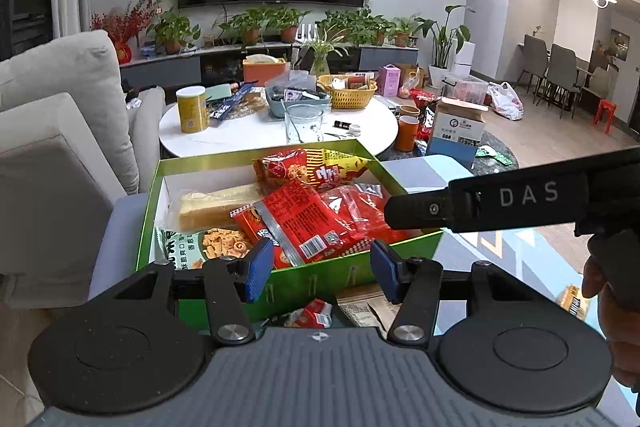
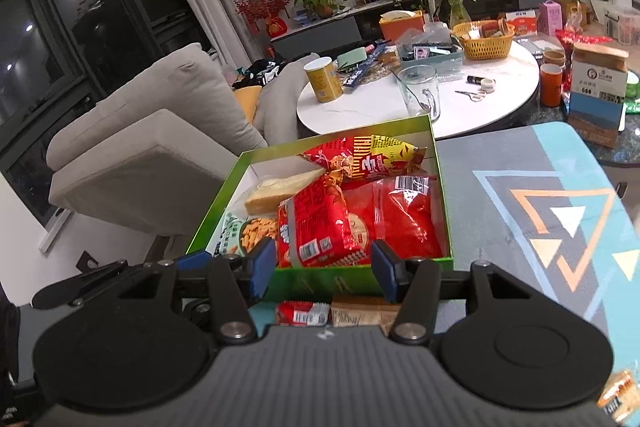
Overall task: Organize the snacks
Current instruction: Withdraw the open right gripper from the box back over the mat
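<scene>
left wrist view: shallow rectangular green cardboard box (image 1: pixel 168 195) with a white inner floor sits on a grey-and-blue patterned tabletop (image 1: pixel 520 255), open at the top. inside it: glossy red plastic snack packets (image 1: pixel 320 215) overlapping in the middle and right, a red-and-yellow crinkled packet (image 1: pixel 316 169) at the far wall, a clear-wrapped pale sponge cake slab (image 1: pixel 216 207) at the left, and a pale green packet printed with orange crisps (image 1: pixel 208 247) in the near left corner. left gripper (image 1: pixel 318 269) has its blue-padded jaws moderately apart, nothing between them, hovering at the box's near wall. the right gripper's black body enters from the right, over the box's near right corner.

right wrist view: same box (image 2: pixel 440 187), same contents. right gripper (image 2: pixel 320 269) jaws also part-open and empty, above the near wall. a small red packet (image 2: pixel 302 313) and a flat brown paper packet (image 2: pixel 360 313) lie on the tabletop just before the box. beyond, a round white table (image 2: pixel 500 95) carries a clear glass mug (image 2: pixel 418 91) and a yellow woven basket (image 2: pixel 486 45).
</scene>
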Motion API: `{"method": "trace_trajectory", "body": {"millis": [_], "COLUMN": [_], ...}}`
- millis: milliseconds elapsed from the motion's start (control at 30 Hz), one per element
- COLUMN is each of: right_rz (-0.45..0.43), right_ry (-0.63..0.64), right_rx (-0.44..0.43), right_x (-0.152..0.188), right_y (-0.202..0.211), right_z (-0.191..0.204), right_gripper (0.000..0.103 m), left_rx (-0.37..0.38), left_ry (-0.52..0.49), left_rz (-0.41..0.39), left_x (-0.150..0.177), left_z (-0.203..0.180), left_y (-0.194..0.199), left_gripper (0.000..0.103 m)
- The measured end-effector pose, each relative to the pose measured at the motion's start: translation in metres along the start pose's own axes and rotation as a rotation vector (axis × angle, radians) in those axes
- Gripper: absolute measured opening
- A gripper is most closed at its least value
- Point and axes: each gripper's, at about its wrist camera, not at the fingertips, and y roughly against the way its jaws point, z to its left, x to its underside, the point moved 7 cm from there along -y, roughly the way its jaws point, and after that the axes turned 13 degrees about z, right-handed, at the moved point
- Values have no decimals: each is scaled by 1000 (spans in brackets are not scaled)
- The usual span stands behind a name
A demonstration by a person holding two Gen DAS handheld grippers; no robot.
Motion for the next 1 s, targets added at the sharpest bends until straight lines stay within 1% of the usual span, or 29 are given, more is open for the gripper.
{"method": "trace_trajectory", "body": {"millis": [267, 433, 567, 767, 1000], "right_rz": [-27, -10, -11, 7, 38], "right_ry": [16, 7, 10, -21, -29], "right_rx": [28, 12, 32, 42, 57], "right_x": [16, 27, 37, 52, 73], "right_y": [17, 23, 30, 36, 41], "right_z": [2, -3, -8, -23, -35], "right_gripper": [37, 37, 37, 38, 40], "left_rx": [2, 12, 21, 33, 21], "left_ry": [-17, -18, -23, -38, -41], "left_rz": [-14, -4, -4, -6, 42], "left_x": [13, 25, 31, 41, 65], "left_z": [-17, -27, -35, -49, -56], "left_y": [19, 24, 28, 35, 39], "left_gripper": [54, 54, 54, 54, 55]}}
